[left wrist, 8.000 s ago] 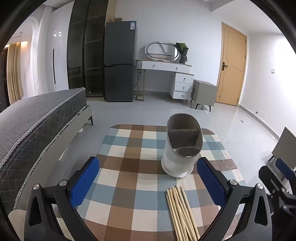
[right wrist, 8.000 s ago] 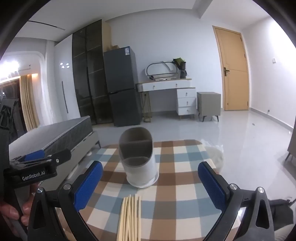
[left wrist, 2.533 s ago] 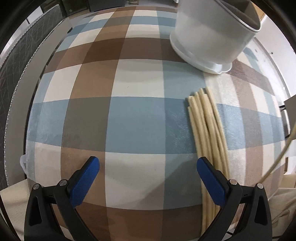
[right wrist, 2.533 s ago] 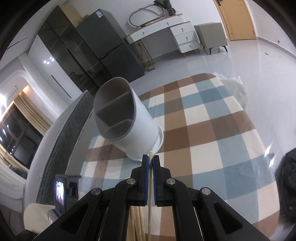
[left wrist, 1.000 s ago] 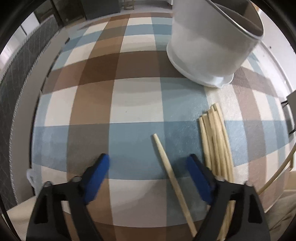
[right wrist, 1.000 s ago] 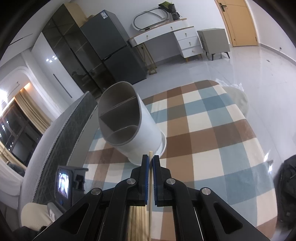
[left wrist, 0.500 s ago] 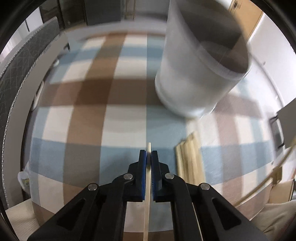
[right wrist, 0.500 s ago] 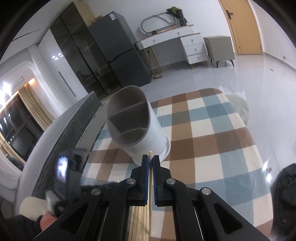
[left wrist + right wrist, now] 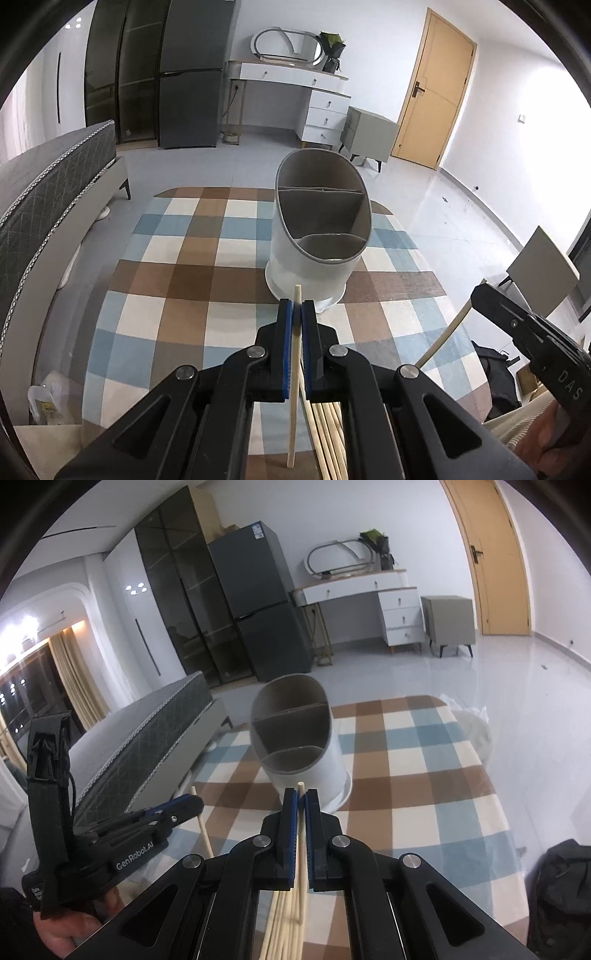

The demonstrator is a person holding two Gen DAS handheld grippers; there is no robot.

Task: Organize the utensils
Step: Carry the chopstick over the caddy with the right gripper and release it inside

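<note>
a: where is the holder (image 9: 317, 240) seen?

b: it is stood upright on the checked cloth (image 9: 177, 280), toward the far edge of the tabletop and a little right of the middle. three compartments are shown inside it; nothing can be made out in them.

a: and the left gripper (image 9: 296, 308)?

b: its jaws are clenched on one chopstick (image 9: 294, 387), which is gripped between the blue pads (image 9: 283, 332). the tip is seen poking just past the fingertips, in line with the holder's base, while the long end hangs back toward the near edge.

a: the right gripper (image 9: 302, 797)?

b: it is likewise closed on a second chopstick (image 9: 302, 856), whose tip is seen just short of the holder's near wall. whether it is touched cannot be told.

a: the rest of the chopsticks?

b: a bundle (image 9: 328, 439) is left lying on the cloth at the near edge, just right of the left gripper and under both.
</note>
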